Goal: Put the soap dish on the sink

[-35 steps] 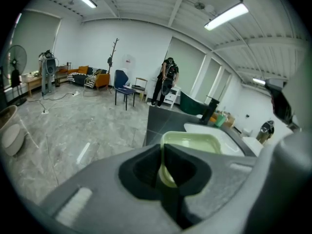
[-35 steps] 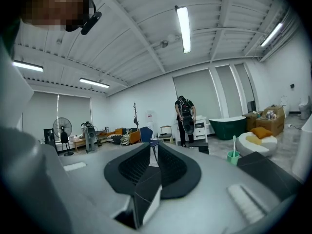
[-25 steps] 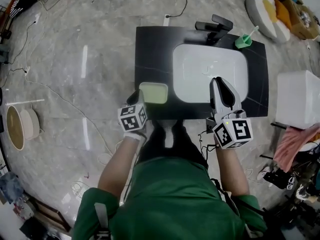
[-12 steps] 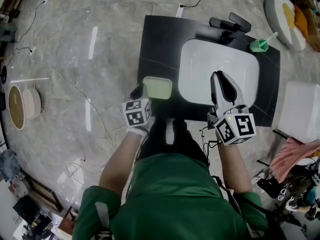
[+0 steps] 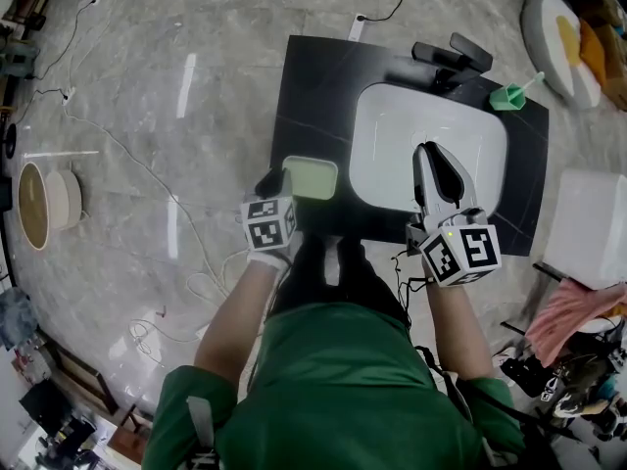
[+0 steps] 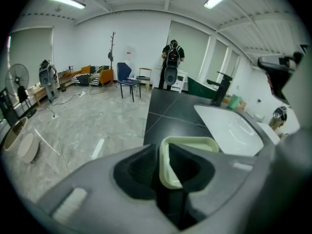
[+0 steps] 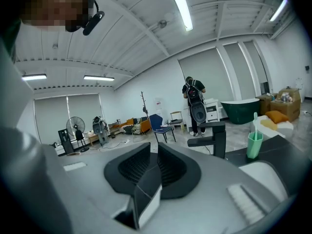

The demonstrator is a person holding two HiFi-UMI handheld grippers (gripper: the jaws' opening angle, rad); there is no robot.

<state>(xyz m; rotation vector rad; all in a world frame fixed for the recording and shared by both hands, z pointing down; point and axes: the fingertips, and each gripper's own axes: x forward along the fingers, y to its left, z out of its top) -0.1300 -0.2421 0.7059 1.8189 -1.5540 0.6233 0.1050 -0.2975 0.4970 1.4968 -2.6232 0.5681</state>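
The pale green soap dish (image 5: pixel 312 178) hangs at the near-left part of the black sink counter (image 5: pixel 313 96). My left gripper (image 5: pixel 282 182) is shut on its near rim; in the left gripper view the jaws (image 6: pixel 165 155) pinch the soap dish's (image 6: pixel 190 144) edge above the dark top, left of the white basin (image 6: pixel 229 128). Whether the dish touches the counter I cannot tell. My right gripper (image 5: pixel 433 155) is shut with nothing in it, over the front edge of the basin (image 5: pixel 421 125). In its own view the right gripper (image 7: pixel 153 162) points toward the black faucet (image 7: pixel 217 133).
A black faucet (image 5: pixel 446 55) stands behind the basin, with a green cup (image 5: pixel 509 96) holding a toothbrush at the far-right corner. A white box (image 5: pixel 588 228) and pink cloth (image 5: pixel 568 316) lie to the right. Bowls (image 5: pixel 44 218) and cables (image 5: pixel 147 179) sit on the marble floor at left.
The head view has shifted. The left gripper still holds the dish, now slightly nearer the counter's front-left edge. The right gripper stays over the basin's front.
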